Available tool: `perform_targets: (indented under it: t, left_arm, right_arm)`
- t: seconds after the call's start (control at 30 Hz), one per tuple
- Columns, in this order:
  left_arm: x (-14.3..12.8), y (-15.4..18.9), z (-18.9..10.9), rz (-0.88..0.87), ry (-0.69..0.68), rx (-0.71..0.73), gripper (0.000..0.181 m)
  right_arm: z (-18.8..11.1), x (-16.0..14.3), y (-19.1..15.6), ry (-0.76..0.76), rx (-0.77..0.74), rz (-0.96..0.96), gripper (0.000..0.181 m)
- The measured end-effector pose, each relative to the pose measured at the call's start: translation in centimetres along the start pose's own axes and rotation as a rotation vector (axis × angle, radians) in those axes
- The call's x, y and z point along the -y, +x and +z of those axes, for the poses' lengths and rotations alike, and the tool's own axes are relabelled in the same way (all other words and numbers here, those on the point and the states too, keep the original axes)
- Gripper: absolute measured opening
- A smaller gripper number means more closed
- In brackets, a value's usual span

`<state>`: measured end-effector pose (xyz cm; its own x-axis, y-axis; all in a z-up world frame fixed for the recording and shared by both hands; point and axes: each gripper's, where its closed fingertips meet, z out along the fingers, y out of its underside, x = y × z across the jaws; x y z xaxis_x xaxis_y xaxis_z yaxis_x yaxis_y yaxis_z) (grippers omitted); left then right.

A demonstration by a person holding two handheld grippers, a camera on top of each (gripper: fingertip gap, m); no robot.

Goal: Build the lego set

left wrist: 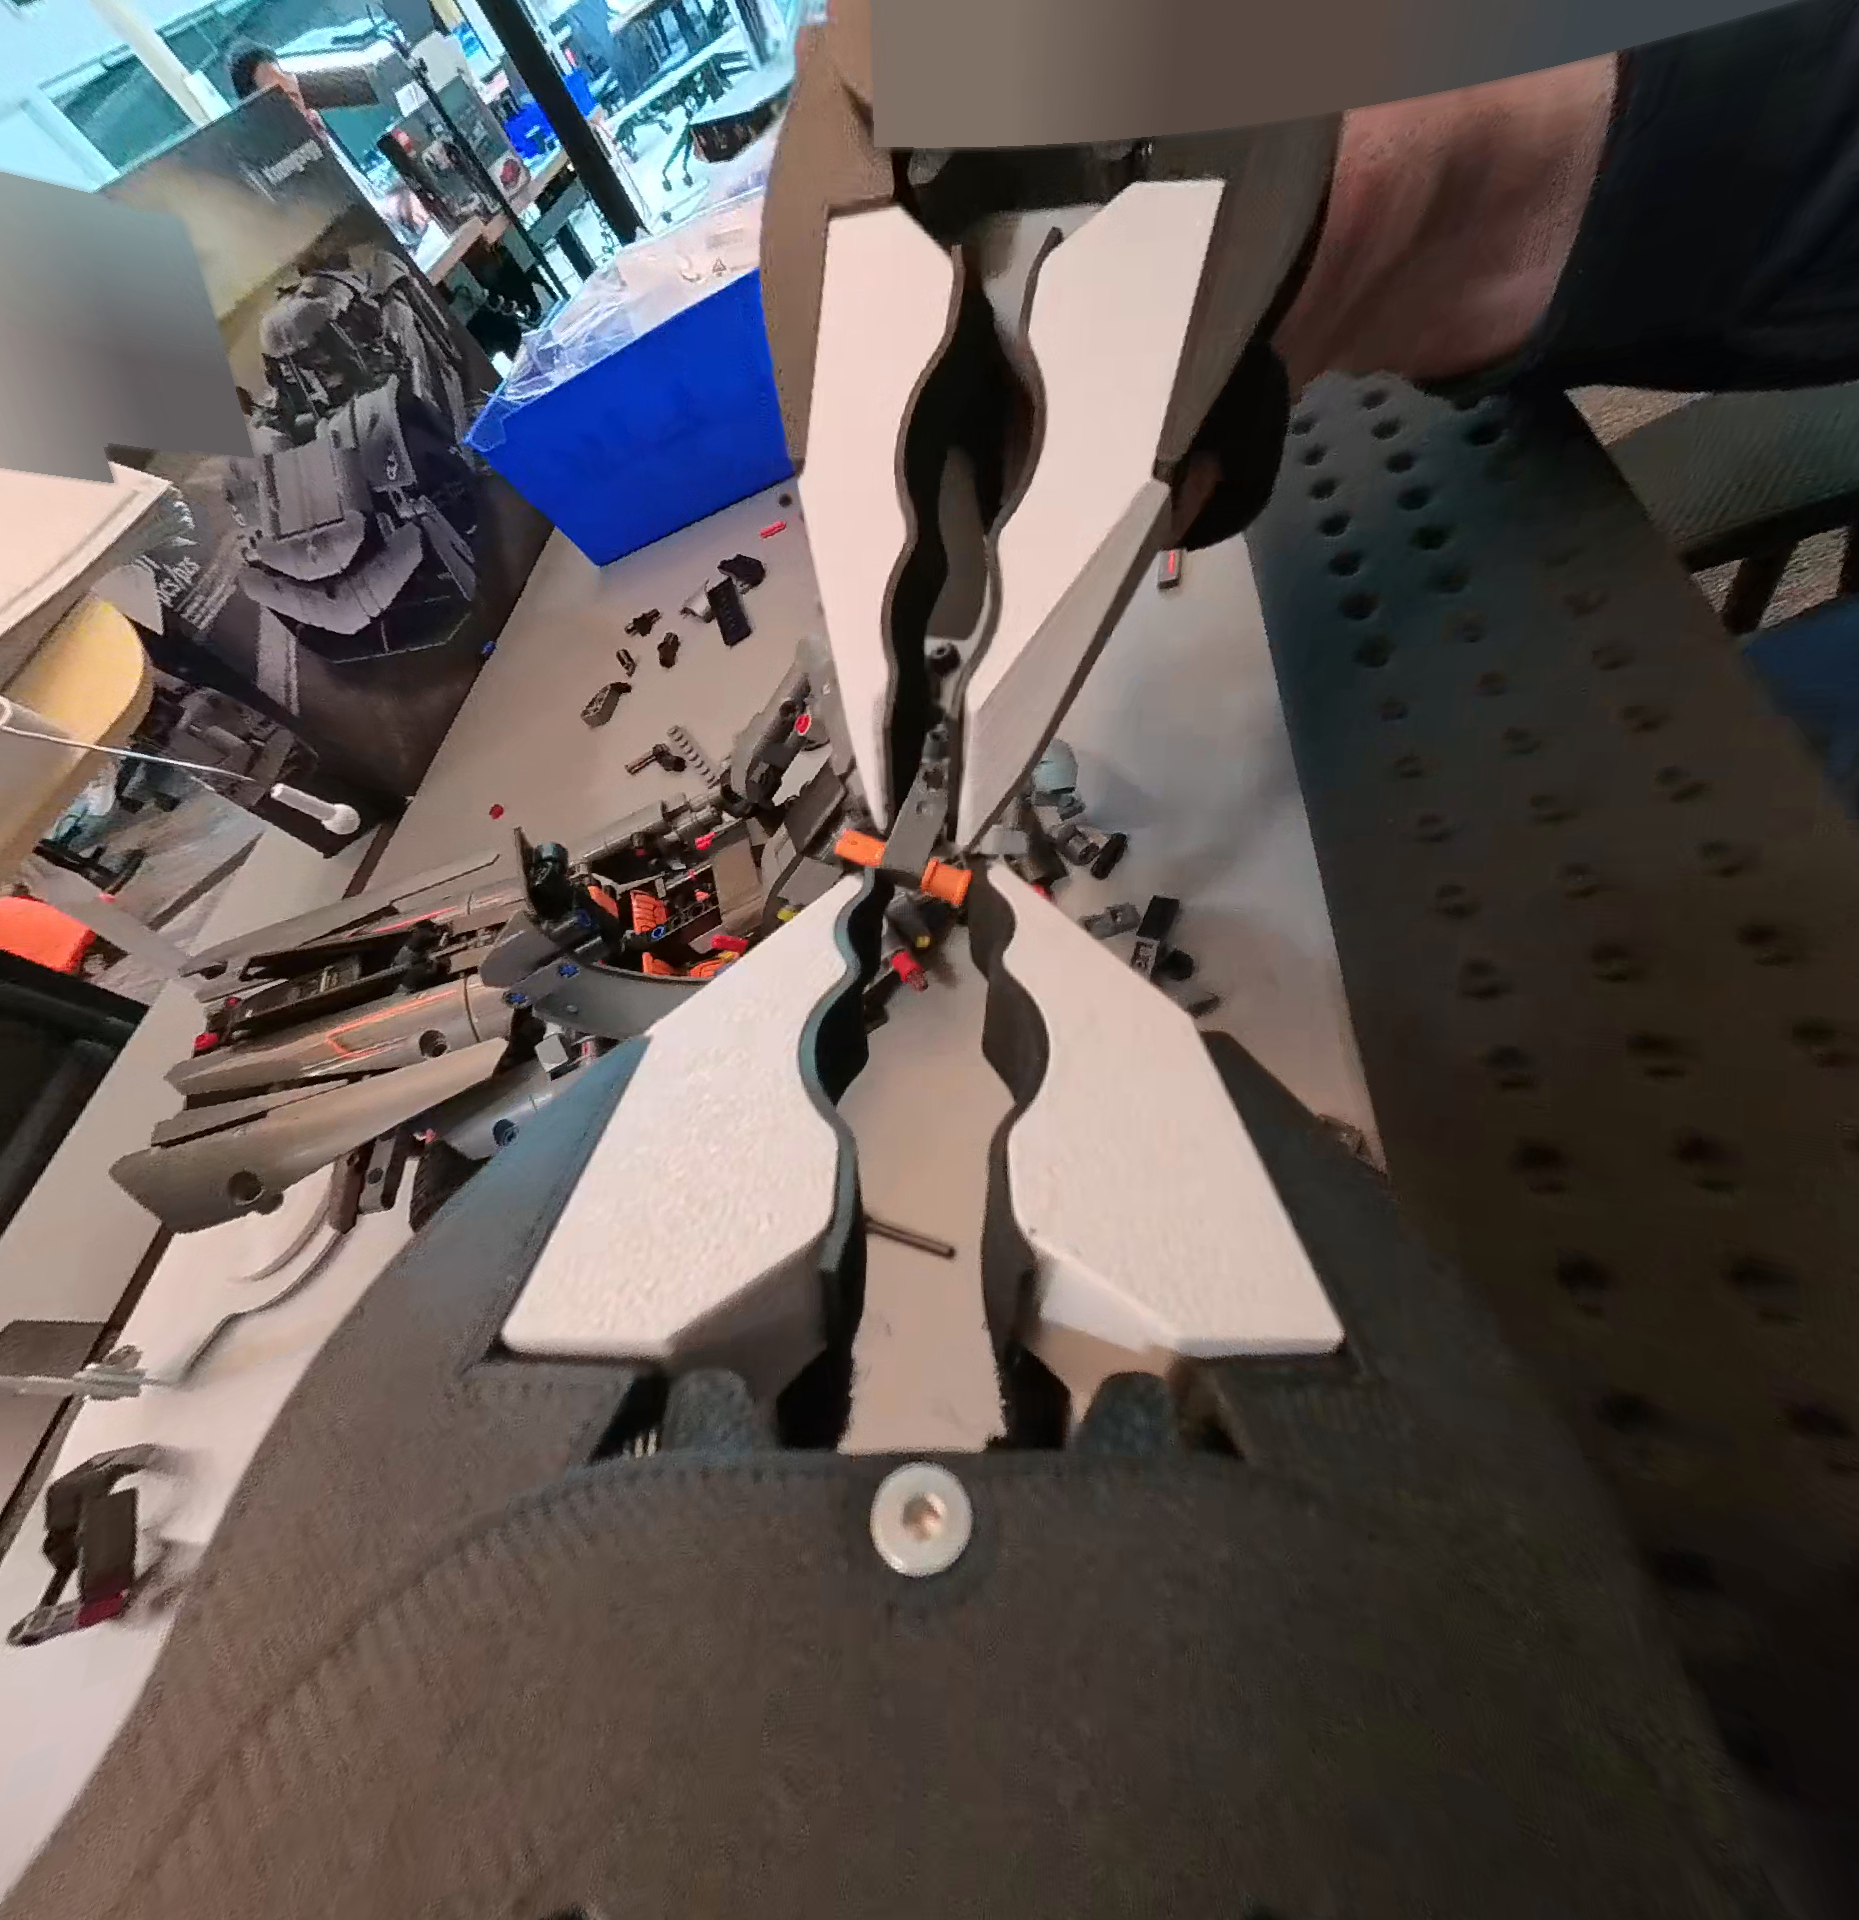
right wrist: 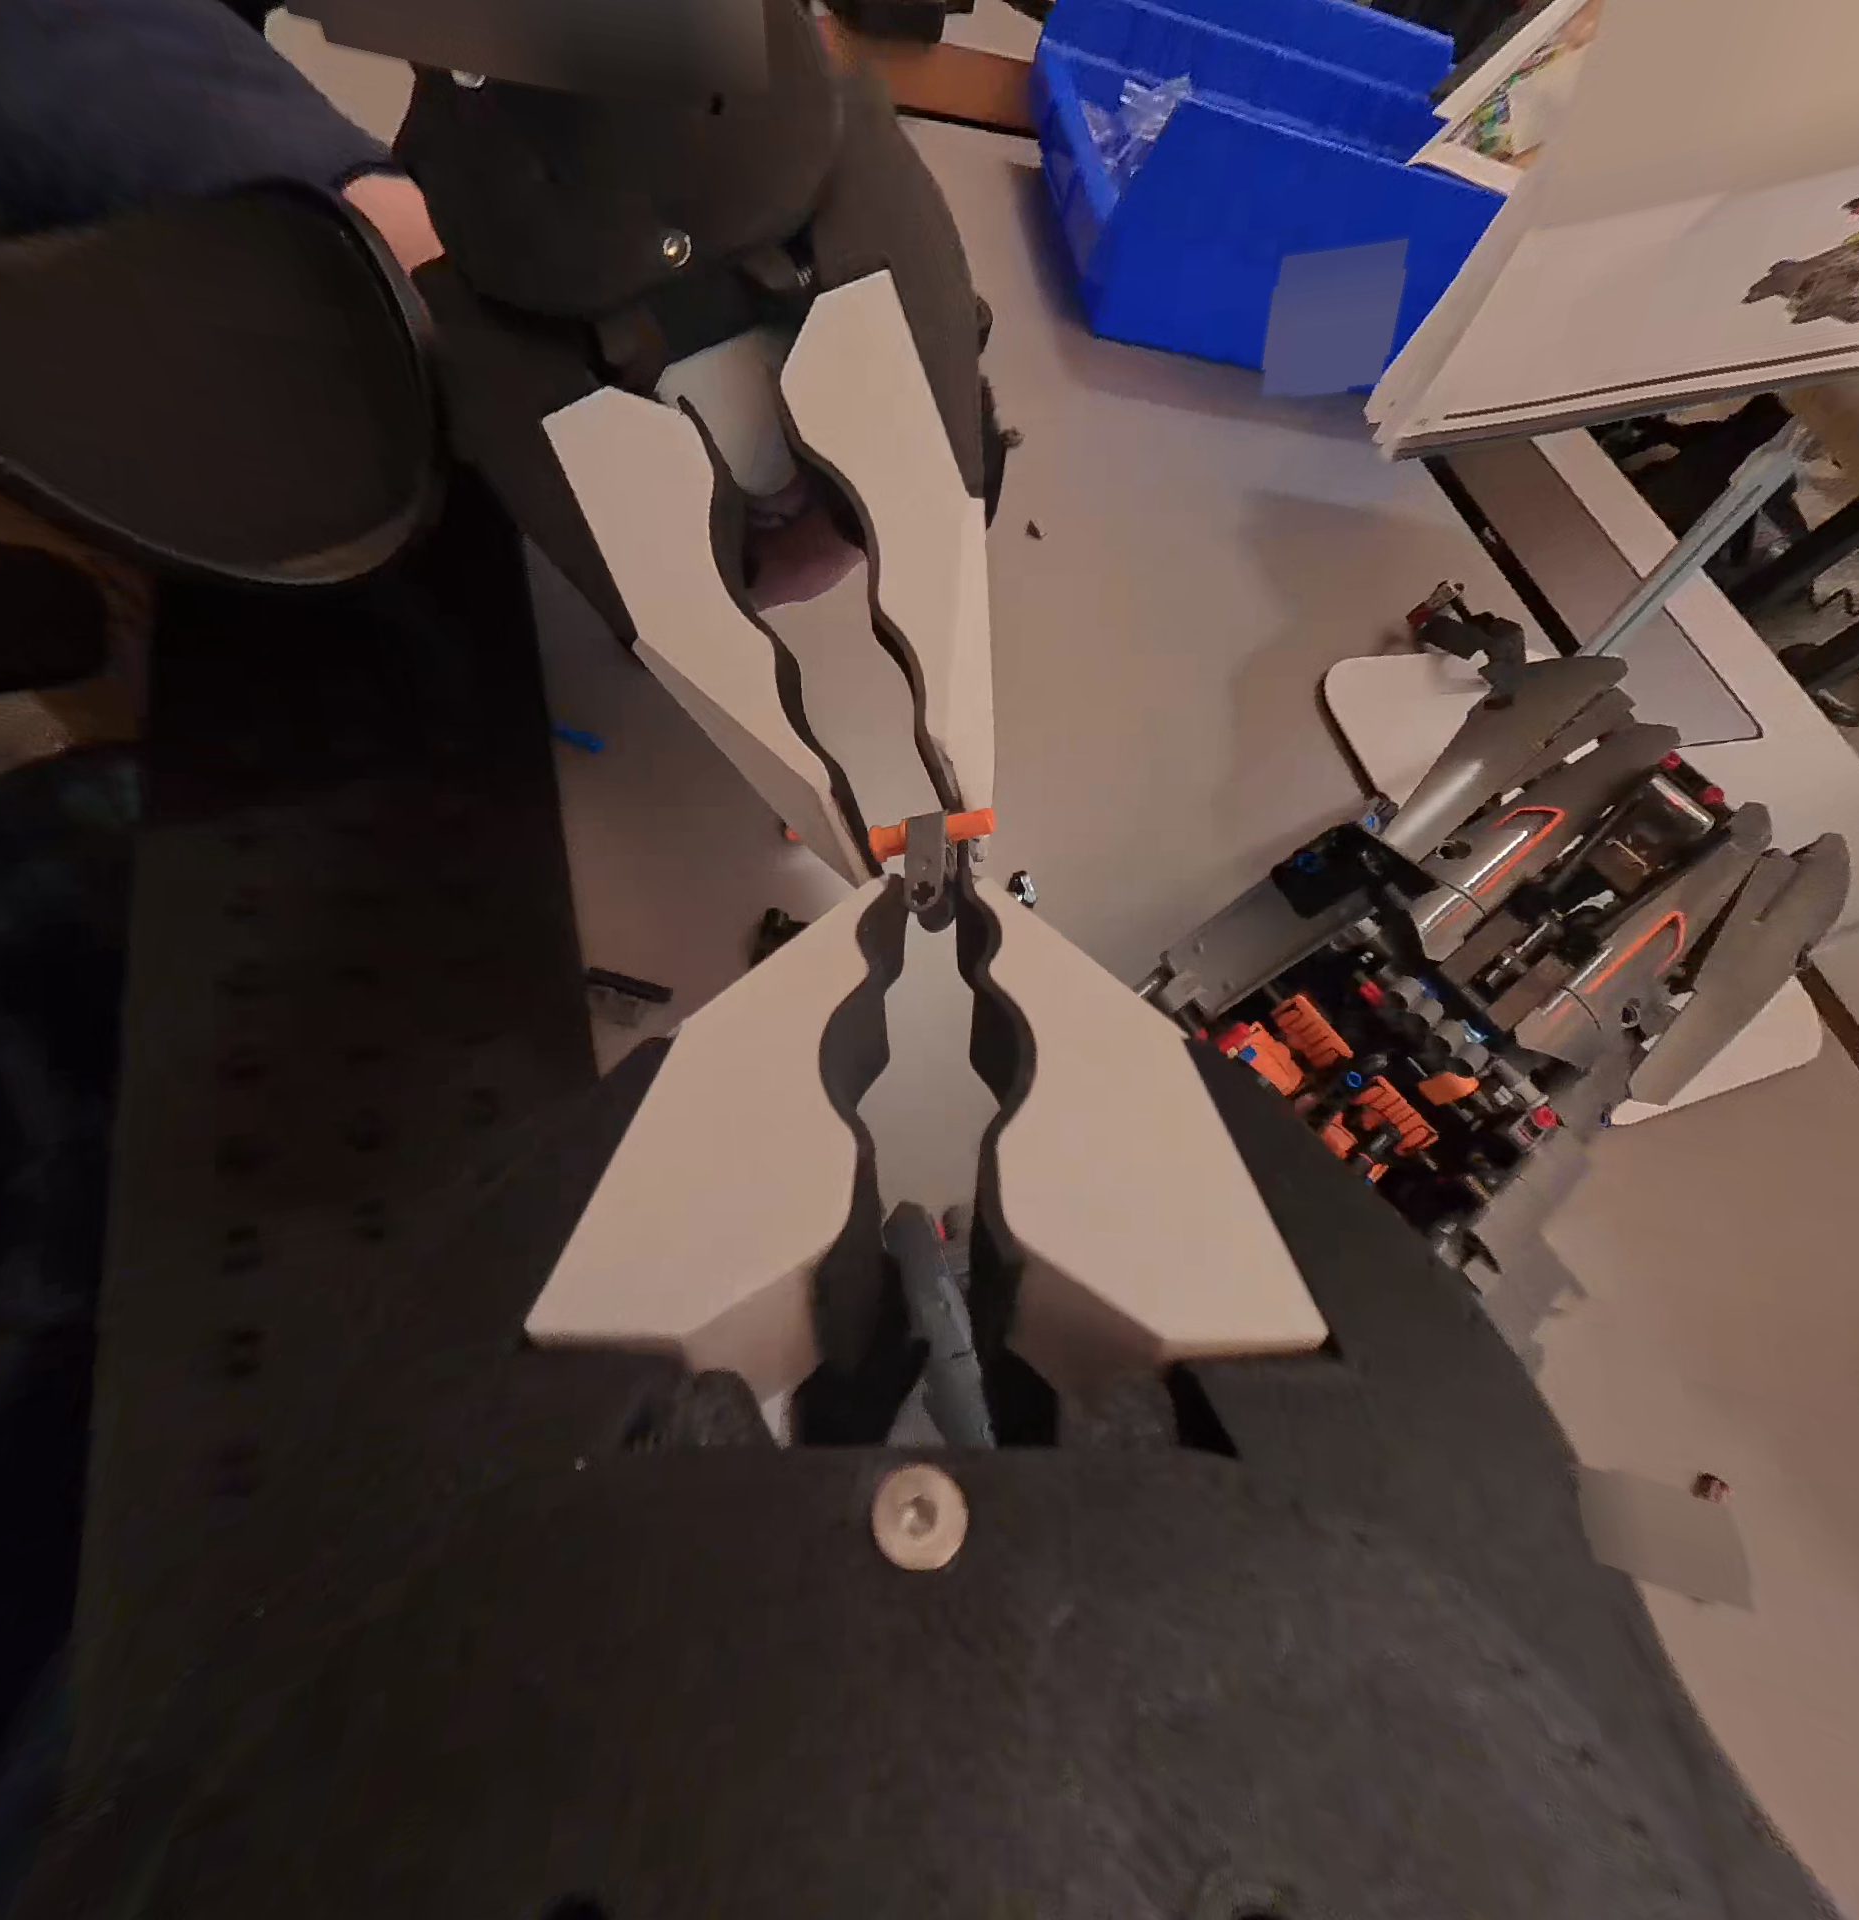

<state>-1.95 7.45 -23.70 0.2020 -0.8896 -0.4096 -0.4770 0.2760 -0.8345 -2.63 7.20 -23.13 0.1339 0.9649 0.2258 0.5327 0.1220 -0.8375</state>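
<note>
Our left claw and right claw meet tip to tip above the surface, both clamped on a gray beam carrying an orange pin; the half-built model lies just beside.

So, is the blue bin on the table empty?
No, the blue bin holds clear plastic bags inside, seen in the right wrist view.

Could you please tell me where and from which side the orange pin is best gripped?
Probably by its two exposed ends: the orange pin sticks out on both sides of the grey beam, which the right hand-held gripper holds. Come from beyond the beam's free end, opposite that gripper.
</note>
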Motion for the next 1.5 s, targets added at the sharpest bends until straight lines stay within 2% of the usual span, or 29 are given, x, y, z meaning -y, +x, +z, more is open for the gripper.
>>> perform_targets:
  t: [0.17,0.27,0.37,0.53,0.7,0.87,1.2,1.37,1.5]
  left_arm:
    - [-0.9,-0.7,0.4,0.026,-0.042,0.038,0.022]
    - [-2.5,-1.9,0.4,-0.004,-0.097,0.049,0.025]
    - [-4.1,-1.8,0.6,-0.032,-0.152,-0.008,0.026]
    - [-6.7,-0.9,2.1,-0.017,-0.262,-0.057,0.025]
    - [-7.6,-0.1,3.3,0.037,-0.323,-0.099,0.022]
    - [-7.6,0.1,4.2,0.046,-0.328,-0.121,0.022]
    - [-7.5,-0.1,4.6,0.046,-0.3,-0.127,0.018]
    - [-7.2,0.5,4.8,0.054,-0.287,-0.147,0.017]
    - [-5.6,0.2,4.8,0.046,-0.215,-0.124,0.02]
  right_arm:
    - [-2.3,-1.0,1.6,-0.034,-0.045,0.01,0.006]
    - [-4.1,-2.8,2.9,-0.131,-0.081,-0.007,0.006]
    - [-4.9,-4.3,3.3,-0.203,-0.074,-0.023,0.006]
    - [-4.4,-5.8,3.5,-0.287,-0.049,-0.054,0.006]
    - [-3.3,-7.4,3.2,-0.391,0.003,-0.115,0.005]
    - [-2.7,-9.0,2.9,-0.471,0.036,-0.149,0.004]
    - [-1.4,-9.3,3.1,-0.39,0.07,-0.059,0.004]
    - [-1.0,-8.3,2.8,-0.255,0.141,0.051,0.004]
    - [-0.6,-7.4,2.2,-0.178,0.195,0.116,0.004]
